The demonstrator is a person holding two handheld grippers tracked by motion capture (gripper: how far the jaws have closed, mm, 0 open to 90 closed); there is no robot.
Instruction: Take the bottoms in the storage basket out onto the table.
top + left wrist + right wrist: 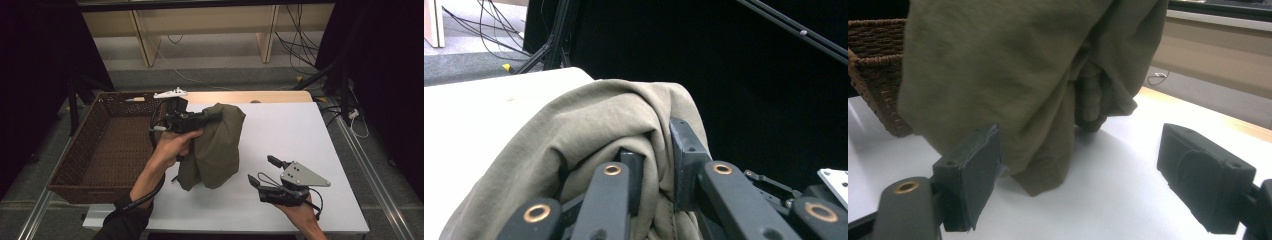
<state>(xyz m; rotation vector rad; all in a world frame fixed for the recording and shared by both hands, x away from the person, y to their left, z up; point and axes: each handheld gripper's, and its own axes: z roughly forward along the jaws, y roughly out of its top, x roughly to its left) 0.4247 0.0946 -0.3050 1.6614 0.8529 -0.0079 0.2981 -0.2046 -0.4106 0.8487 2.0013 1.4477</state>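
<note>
olive-green garment (216, 145) hangs from your left gripper (207, 116), which is clamped on a bunched fold at its top — in the left gripper view the jaws pinch the cloth (589, 135) tight between them. it dangles over the white table (295, 145), long axis running straight down, with its lower hem low over the sheet or just brushing it; i cannot tell which. what matters for the next move is the wicker basket (107, 145), which lies to the left of the cloth, its near wall just beside your left hand (172, 145). so your left arm is the nearer one, and the carry looks like a short sideways swing over the rim. your right gripper (265, 172) sits apart at the table's near right, jaws spread wide and holding nothing — in the right gripper view the garment (1013, 75) hangs beyond them, untouched, with the basket corner (878, 75) behind it.
</note>
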